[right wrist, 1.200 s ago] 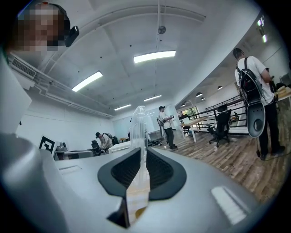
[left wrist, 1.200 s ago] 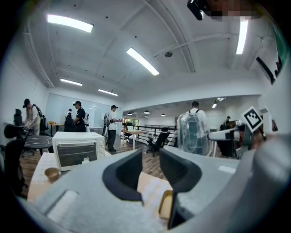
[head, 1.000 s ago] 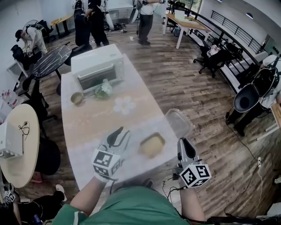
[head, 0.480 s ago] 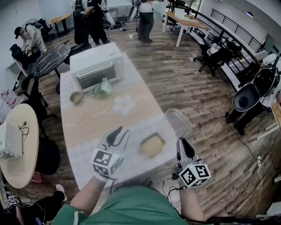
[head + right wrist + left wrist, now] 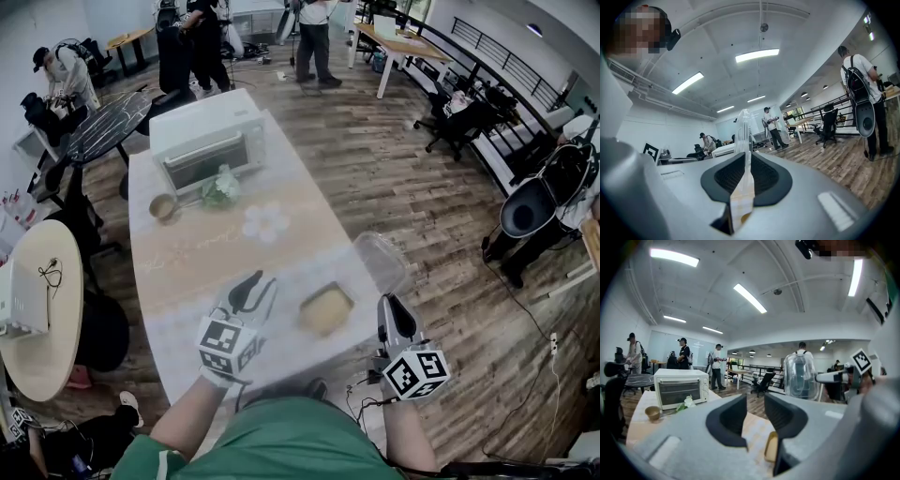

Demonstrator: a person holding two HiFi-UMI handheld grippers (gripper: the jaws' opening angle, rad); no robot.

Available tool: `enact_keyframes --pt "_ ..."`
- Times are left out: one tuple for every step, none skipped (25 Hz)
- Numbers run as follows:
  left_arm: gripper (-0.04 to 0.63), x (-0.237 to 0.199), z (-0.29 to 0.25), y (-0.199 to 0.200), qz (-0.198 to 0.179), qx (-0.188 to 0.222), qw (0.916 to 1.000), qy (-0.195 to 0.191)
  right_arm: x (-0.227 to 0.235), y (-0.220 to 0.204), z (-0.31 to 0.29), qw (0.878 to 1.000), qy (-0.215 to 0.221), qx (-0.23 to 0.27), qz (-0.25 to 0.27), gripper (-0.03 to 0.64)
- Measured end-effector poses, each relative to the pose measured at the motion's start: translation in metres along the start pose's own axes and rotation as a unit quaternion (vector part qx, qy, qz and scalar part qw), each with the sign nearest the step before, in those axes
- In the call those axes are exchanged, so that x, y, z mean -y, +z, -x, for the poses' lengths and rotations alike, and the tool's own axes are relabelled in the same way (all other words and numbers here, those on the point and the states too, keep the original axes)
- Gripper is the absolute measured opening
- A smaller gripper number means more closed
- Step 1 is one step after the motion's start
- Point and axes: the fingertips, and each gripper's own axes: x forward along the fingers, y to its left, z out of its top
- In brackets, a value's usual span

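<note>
My right gripper (image 5: 394, 317) is shut on the edge of a clear plastic lid (image 5: 380, 262), held up beyond the table's right edge. In the right gripper view the lid (image 5: 746, 136) stands edge-on between the closed jaws of that gripper (image 5: 746, 177). A shallow yellow box (image 5: 325, 309) lies on the table between my two grippers. My left gripper (image 5: 249, 289) hovers open just left of it, with nothing between its fingers. In the left gripper view, the box (image 5: 771, 446) shows low under the left gripper's (image 5: 754, 411) right jaw, and the lid (image 5: 800, 376) is at the right.
A long table (image 5: 187, 258) carries a white toaster oven (image 5: 202, 145) at its far end, a small brown bowl (image 5: 164, 207), a green and white flower sprig (image 5: 220, 189) and a white flower-shaped mat (image 5: 265, 223). Round tables (image 5: 37, 309), office chairs and several people stand around.
Both grippers keep their places and the right one still holds the lid. The left gripper has tilted slightly, so the oven sits a little higher in its view. People in the background have walked on.
</note>
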Motion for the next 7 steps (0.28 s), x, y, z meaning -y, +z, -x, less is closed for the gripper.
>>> enact_keyframes --pt "0.117 0.0012 0.0005 -0.0012 0.001 0.000 1.0000 -0.001 0.0000 -0.0010 0.0010 1.000 0.000 0.000 0.000 0.038" --pt "0.117 0.0023 0.0012 -0.0021 0.001 0.000 1.0000 -0.001 -0.0002 -0.0017 0.0019 1.000 0.000 0.000 -0.001 0.038" --pt "0.117 0.0030 0.0016 -0.0027 0.001 0.000 1.0000 -0.002 -0.0004 -0.0022 0.0024 1.000 0.000 0.000 -0.001 0.040" --pt "0.117 0.0033 0.0018 -0.0033 0.001 -0.001 1.0000 -0.002 -0.0006 -0.0026 0.0025 1.000 0.000 0.001 -0.002 0.040" --pt "0.117 0.0032 0.0018 -0.0037 0.001 -0.001 1.0000 -0.002 -0.0007 -0.0029 0.0024 1.000 0.000 0.001 -0.002 0.039" --pt "0.117 0.0031 0.0017 -0.0043 0.001 -0.001 1.0000 -0.003 -0.0007 -0.0034 0.0021 1.000 0.000 0.002 -0.002 0.039" --pt "0.115 0.0029 0.0015 -0.0048 0.002 -0.001 1.0000 -0.003 -0.0006 -0.0038 0.0019 1.000 0.001 0.003 -0.002 0.040"
